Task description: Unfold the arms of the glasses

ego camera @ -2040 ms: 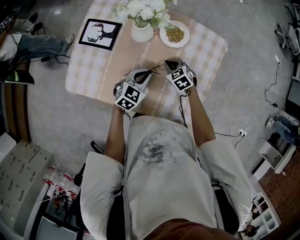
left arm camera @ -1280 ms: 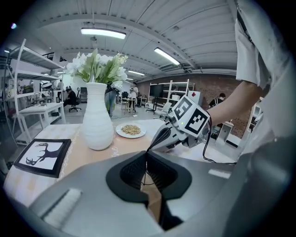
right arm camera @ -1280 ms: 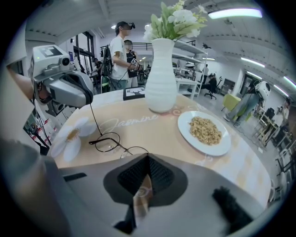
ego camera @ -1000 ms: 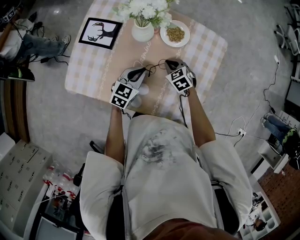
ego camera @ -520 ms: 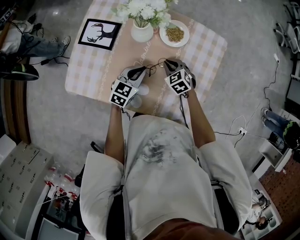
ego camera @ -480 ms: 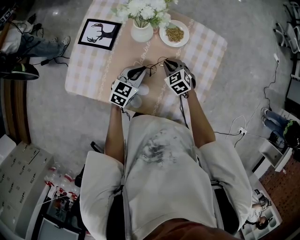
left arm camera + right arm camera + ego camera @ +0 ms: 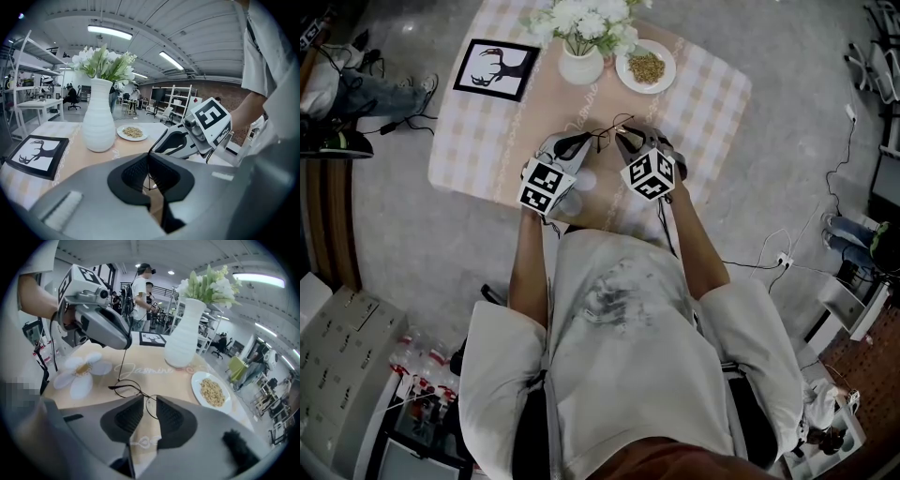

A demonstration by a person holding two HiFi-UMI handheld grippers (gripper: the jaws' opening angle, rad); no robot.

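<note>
Glasses (image 7: 125, 389) in front of the vase (image 7: 183, 341) have one arm out, pinched by the left gripper (image 7: 149, 164). The right gripper (image 7: 149, 414) has just been opening its jaws, which loosely flank a lens. The other arm seems still folded.

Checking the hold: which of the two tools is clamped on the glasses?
The left tool, shut on a thin arm of the glasses. The right tool has just been opening its jaws, a lens loose between them.

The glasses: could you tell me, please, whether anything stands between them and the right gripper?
Nothing visible does. The right gripper has just been opening its jaws, and a lens of the glasses sits in the gap, not pinched. The left gripper is shut on one arm.
</note>
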